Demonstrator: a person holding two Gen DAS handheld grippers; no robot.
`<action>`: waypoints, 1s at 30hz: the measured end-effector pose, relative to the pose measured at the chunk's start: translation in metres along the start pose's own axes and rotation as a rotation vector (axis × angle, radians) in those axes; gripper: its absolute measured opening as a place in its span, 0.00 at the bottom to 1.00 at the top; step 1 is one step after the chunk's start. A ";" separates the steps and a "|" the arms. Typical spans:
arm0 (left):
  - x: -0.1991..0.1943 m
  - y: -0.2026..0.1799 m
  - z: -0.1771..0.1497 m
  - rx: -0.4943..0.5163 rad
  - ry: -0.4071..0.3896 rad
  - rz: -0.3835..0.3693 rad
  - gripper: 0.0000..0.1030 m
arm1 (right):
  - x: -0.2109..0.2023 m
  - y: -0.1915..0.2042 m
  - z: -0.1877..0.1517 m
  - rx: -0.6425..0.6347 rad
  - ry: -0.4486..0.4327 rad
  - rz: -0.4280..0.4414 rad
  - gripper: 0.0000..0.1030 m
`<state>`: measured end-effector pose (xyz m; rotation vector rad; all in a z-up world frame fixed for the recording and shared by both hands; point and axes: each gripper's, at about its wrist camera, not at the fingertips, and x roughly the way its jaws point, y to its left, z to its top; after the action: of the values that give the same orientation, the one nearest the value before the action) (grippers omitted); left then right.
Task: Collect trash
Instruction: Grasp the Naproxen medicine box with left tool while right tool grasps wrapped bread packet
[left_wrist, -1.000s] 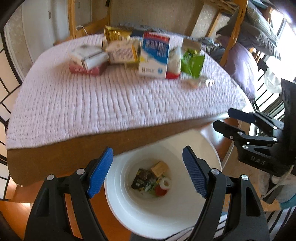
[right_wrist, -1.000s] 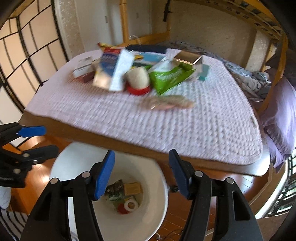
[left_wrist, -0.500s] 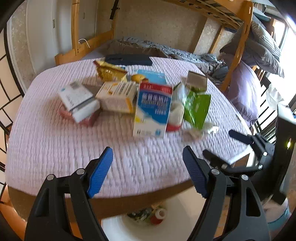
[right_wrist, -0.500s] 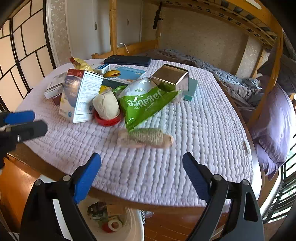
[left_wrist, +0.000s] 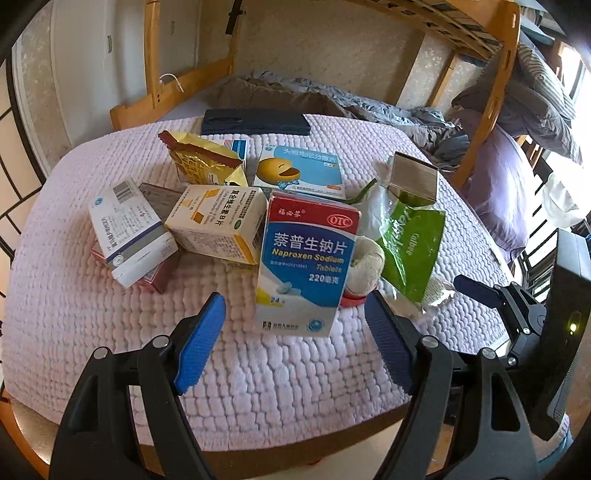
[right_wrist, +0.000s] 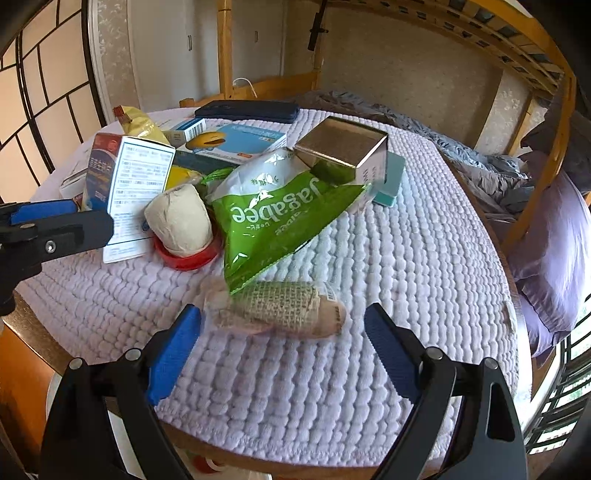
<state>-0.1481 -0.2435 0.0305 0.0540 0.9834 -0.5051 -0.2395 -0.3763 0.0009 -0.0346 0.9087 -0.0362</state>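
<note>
A pile of trash lies on a round table under a lilac quilted cloth. My left gripper is open, just in front of an upright blue and white Naproxen box. My right gripper is open, its jaws either side of a wrapped bandage roll on the cloth. Behind the roll lie a green Jagabee bag, a white paper wad in a red lid and a silver box. The bag also shows in the left wrist view.
More boxes and a gold snack bag sit at the back left, a dark flat case at the far edge. A wooden bunk bed with bedding stands behind. The white bin's rim shows below the table.
Both grippers rose from over the white bin and moved forward over the table. The left now faces the Naproxen box, the right the bandage roll. Both stayed open.
</note>
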 end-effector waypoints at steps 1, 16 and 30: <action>0.002 0.000 0.001 -0.001 0.002 0.002 0.77 | 0.002 0.000 0.001 0.000 0.002 0.003 0.86; 0.018 -0.005 0.004 0.036 0.028 -0.003 0.50 | 0.009 -0.004 0.004 0.017 0.006 0.028 0.75; 0.003 -0.007 -0.005 0.062 0.018 -0.029 0.47 | -0.005 0.002 -0.002 0.031 -0.002 0.042 0.74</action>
<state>-0.1536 -0.2498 0.0269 0.1005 0.9871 -0.5626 -0.2440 -0.3740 0.0042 0.0135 0.9063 -0.0110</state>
